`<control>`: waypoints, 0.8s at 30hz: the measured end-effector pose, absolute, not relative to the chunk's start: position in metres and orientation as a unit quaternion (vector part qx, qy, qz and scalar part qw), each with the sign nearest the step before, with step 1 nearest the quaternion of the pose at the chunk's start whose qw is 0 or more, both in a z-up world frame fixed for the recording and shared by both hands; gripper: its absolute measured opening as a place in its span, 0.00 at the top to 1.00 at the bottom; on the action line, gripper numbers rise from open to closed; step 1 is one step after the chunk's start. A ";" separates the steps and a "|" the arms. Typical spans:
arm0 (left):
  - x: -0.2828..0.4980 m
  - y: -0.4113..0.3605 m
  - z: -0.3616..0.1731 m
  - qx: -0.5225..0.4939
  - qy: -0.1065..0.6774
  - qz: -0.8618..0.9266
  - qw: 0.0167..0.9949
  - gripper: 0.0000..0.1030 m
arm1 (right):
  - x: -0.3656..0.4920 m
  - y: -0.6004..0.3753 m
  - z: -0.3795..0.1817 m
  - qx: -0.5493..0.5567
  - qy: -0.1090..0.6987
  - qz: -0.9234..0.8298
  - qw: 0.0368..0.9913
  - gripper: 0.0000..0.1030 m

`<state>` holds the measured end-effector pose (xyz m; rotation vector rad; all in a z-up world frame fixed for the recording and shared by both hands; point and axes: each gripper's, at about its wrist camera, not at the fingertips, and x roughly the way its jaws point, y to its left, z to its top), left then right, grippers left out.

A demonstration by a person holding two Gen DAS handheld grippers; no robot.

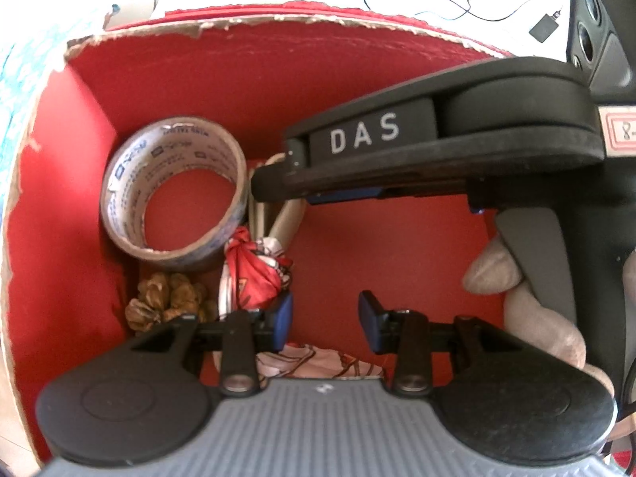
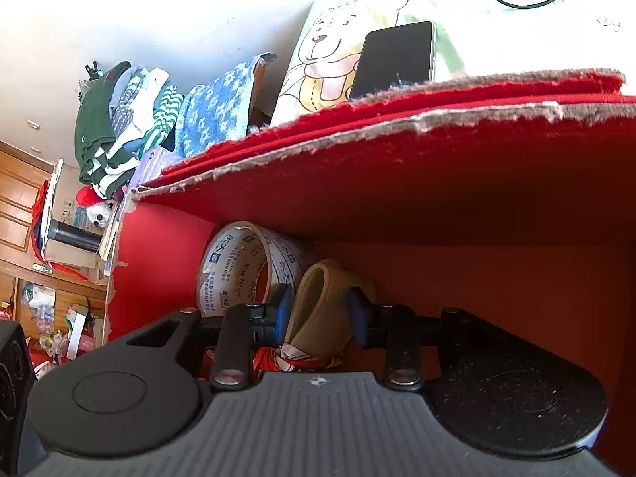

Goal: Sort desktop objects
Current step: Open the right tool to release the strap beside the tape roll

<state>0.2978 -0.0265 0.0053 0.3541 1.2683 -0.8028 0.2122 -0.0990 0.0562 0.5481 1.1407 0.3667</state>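
A red cardboard box (image 1: 254, 75) holds a roll of printed tape (image 1: 175, 190), walnuts (image 1: 167, 296), a red-and-white cloth bundle (image 1: 258, 270) and a beige curved object (image 1: 278, 214). My left gripper (image 1: 325, 324) is open and empty, hovering inside the box above its red floor. My right gripper (image 1: 274, 187) reaches in from the right. In the right wrist view its fingers (image 2: 359, 316) close on the beige object (image 2: 326, 310), beside the tape roll (image 2: 238, 270); the right gripper (image 2: 318, 316) sits low in the box (image 2: 437, 167).
A black phone (image 2: 393, 57) lies on a bear-print cloth (image 2: 330, 59) behind the box. Folded clothes (image 2: 131, 127) are stacked at the left. A cable and a small black adapter (image 1: 544, 28) lie on the white surface beyond the box.
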 end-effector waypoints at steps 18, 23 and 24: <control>0.288 -0.030 -0.003 0.160 0.567 -0.367 0.720 0.59 | 0.214 -0.100 0.062 0.244 0.520 0.172 0.800 0.63; 0.287 -0.032 -0.005 0.160 0.564 -0.387 0.711 0.57 | 0.213 -0.102 0.067 0.244 0.503 0.179 0.810 0.63; 0.287 -0.032 -0.004 0.159 0.560 -0.396 0.710 0.54 | 0.213 -0.102 0.068 0.243 0.499 0.179 0.812 0.63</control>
